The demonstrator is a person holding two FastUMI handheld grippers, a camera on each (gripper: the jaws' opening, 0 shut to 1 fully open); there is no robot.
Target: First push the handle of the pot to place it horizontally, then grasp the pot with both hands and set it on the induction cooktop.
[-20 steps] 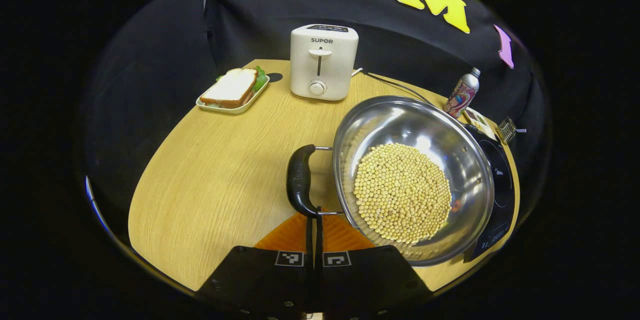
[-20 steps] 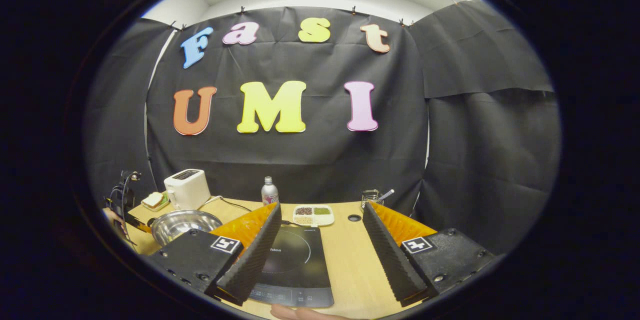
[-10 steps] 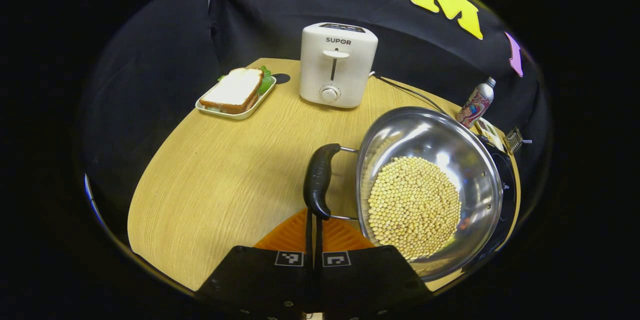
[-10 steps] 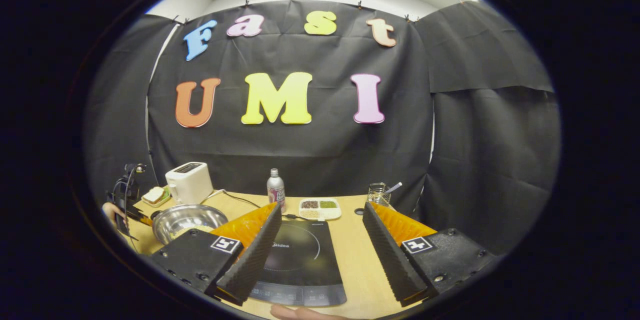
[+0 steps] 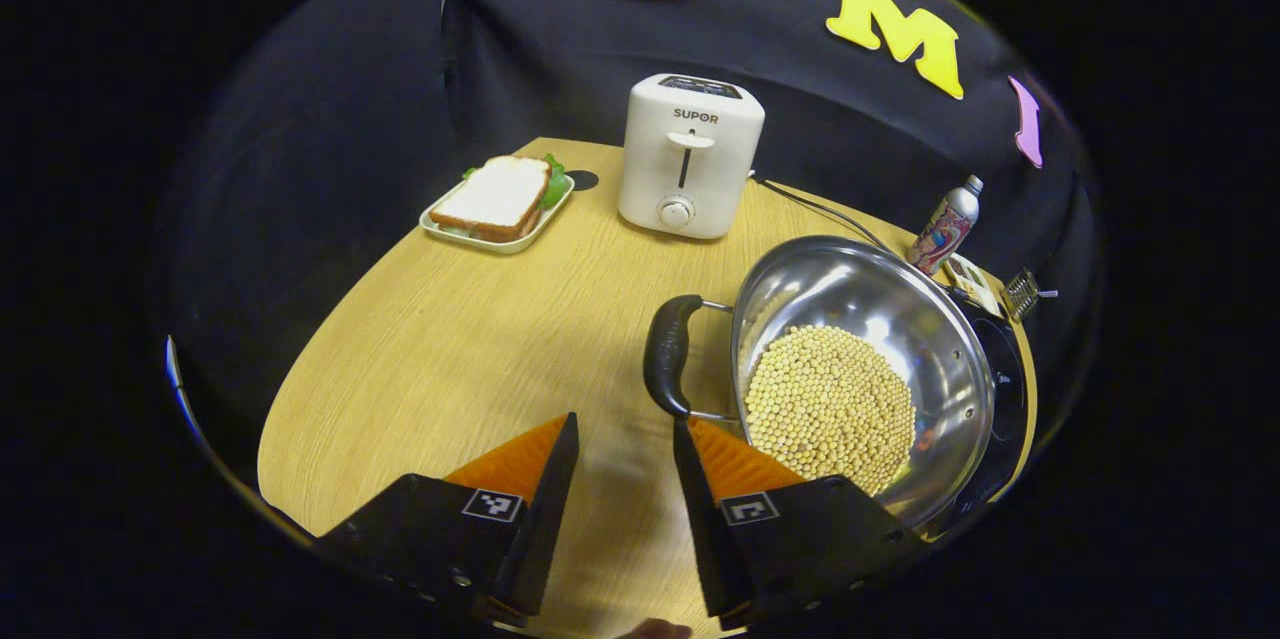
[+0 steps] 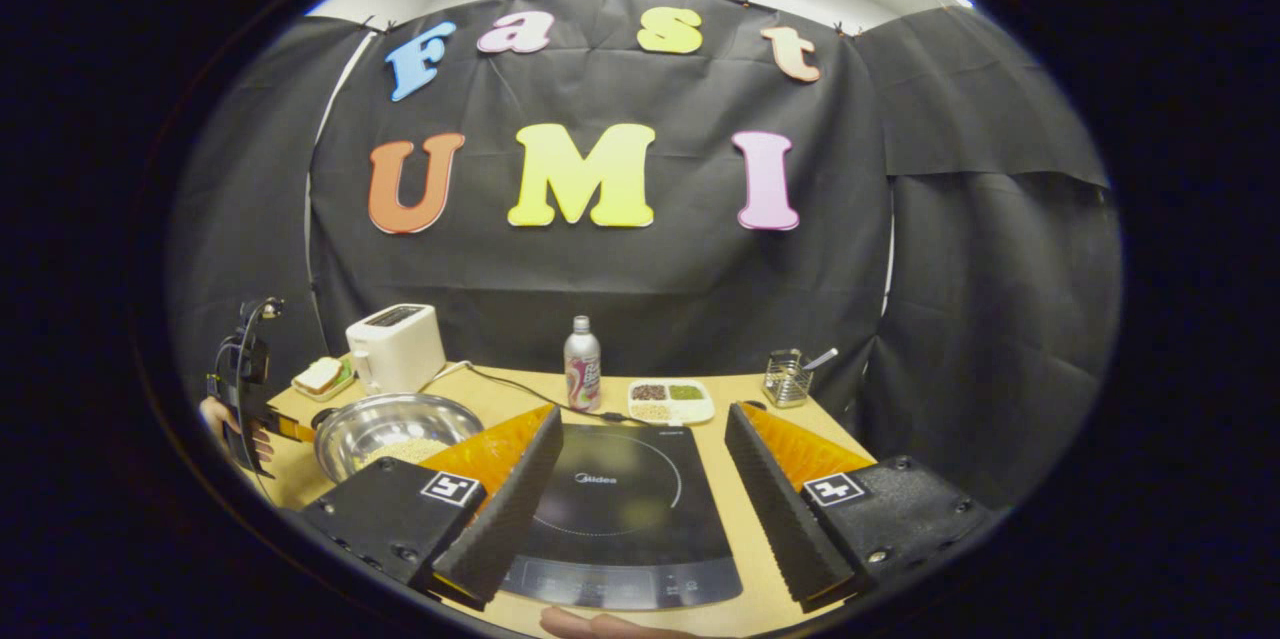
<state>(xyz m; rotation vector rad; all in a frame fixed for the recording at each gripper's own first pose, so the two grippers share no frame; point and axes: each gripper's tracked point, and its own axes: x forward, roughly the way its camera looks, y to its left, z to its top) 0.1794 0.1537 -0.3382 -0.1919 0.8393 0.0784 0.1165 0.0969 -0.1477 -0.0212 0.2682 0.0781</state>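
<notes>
Left claw (image 5: 622, 434), shut a moment ago, now gapes beside pot (image 5: 860, 369) handle (image 5: 668, 355); right claw (image 6: 640, 439) open over cooktop (image 6: 620, 509). Pot on counter (image 5: 450, 349) beside cooktop; grasp likely next.

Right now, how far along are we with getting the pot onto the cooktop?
The push looks done: the pot's handle lies level beside the pot, which sits on the table full of beans. Nothing is in hand: the left gripper has open jaws short of the handle; the right gripper hangs open over the induction cooktop. The two-handed grasp and lift remain.
</notes>
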